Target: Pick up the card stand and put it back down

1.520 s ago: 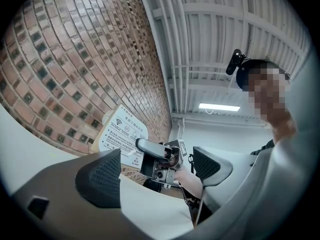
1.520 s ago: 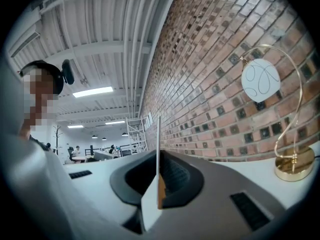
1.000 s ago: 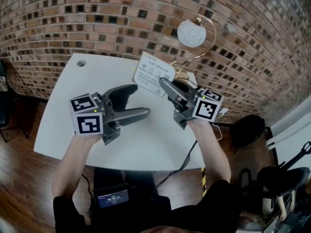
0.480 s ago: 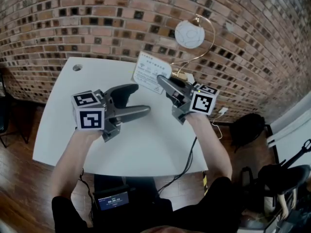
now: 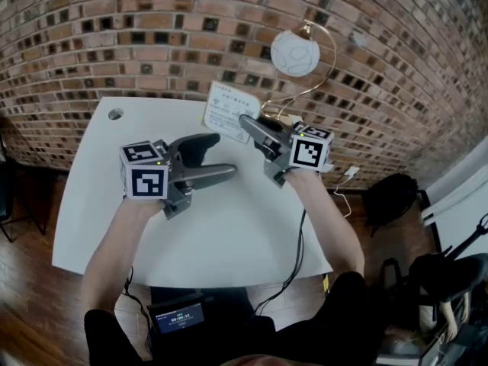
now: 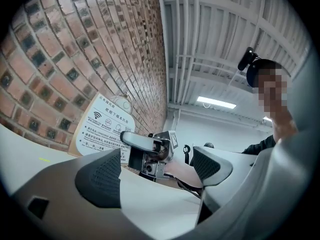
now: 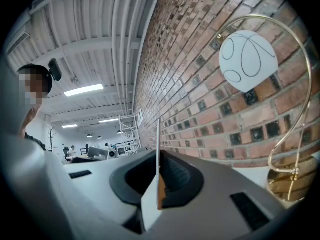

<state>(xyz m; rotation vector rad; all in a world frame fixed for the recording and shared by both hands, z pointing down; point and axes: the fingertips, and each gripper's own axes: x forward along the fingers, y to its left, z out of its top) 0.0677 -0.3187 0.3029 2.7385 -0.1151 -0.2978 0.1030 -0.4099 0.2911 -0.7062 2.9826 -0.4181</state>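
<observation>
Card stand (image 5: pixel 229 110), a thin flat white sheet with printed lines and a brown edge, as anchor. Nearest, in front and left of it: left gripper (image 5: pixel 221 157), smooth grey plastic, ribbed dark pads (image 6: pixel 100 176) spread wide, nothing between. At its lower right corner: right gripper (image 5: pixel 250 126), pressed together on the sheet's edge, pinching it upright. Beneath it: matte white tabletop (image 5: pixel 229 227), contact unclear. Just behind, to the right: smooth white globe lamp (image 5: pixel 295 53) on a curved brass arm. Beyond: rough red-brown brick wall (image 5: pixel 114 36).

My grey two-jaw left gripper (image 5: pixel 219 157) gapes, empty; my matching right gripper (image 5: pixel 248 124) pinches the white card stand (image 5: pixel 227 107); both forearms are outstretched.
</observation>
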